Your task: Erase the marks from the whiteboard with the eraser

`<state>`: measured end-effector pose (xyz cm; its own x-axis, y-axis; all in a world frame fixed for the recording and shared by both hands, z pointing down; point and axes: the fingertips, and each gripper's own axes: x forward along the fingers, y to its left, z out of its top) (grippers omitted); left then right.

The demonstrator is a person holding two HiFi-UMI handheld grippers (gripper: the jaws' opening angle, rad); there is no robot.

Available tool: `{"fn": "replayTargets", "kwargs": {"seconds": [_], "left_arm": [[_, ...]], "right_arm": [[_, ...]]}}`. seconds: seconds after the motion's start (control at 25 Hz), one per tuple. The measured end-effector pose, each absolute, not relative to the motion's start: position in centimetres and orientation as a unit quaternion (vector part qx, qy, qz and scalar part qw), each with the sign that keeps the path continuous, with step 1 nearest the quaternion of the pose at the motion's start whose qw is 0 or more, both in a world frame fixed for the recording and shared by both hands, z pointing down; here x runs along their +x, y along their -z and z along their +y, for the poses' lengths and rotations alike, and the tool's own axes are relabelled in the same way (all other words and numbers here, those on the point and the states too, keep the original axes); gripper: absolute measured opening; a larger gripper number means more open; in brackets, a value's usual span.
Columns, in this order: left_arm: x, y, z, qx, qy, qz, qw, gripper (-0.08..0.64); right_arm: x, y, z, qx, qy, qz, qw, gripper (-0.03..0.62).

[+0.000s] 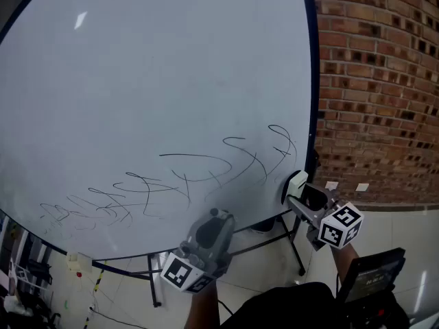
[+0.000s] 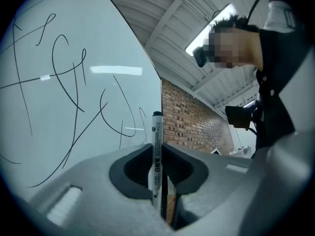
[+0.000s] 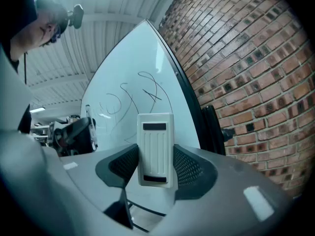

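The whiteboard (image 1: 151, 81) fills most of the head view, with thin black scribbled marks (image 1: 199, 173) across its lower part. My right gripper (image 1: 300, 192) is shut on a white ribbed eraser (image 1: 296, 183), held at the board's lower right edge just below the marks. In the right gripper view the eraser (image 3: 155, 149) stands upright between the jaws of the right gripper (image 3: 155, 162), with the whiteboard (image 3: 133, 77) behind it. My left gripper (image 1: 216, 216) sits below the board's bottom edge. It is shut on a whiteboard marker (image 2: 157, 146), gripped upright by the left gripper (image 2: 157, 157) beside the marks (image 2: 69, 87).
A brick wall (image 1: 377, 81) stands right of the board. The black legs of the board's stand (image 1: 296, 247) reach down to the pale floor. A black device (image 1: 374, 276) sits at the lower right, and cluttered cables and racks (image 1: 27, 273) at the lower left.
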<state>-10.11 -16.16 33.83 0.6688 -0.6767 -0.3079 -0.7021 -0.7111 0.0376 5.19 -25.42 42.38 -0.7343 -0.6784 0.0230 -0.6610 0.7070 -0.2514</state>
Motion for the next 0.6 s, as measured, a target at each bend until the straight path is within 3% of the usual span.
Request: {"fn": "replayTargets", "kwargs": {"seconds": [0.6], "left_arm": [[-11.1,-34.1,-15.5,-0.910,-0.146,0.386,0.037,0.058]], "right_arm": [[5.0,-46.4,-27.7,-0.395,0.149,0.907,0.002,0.227]]}}
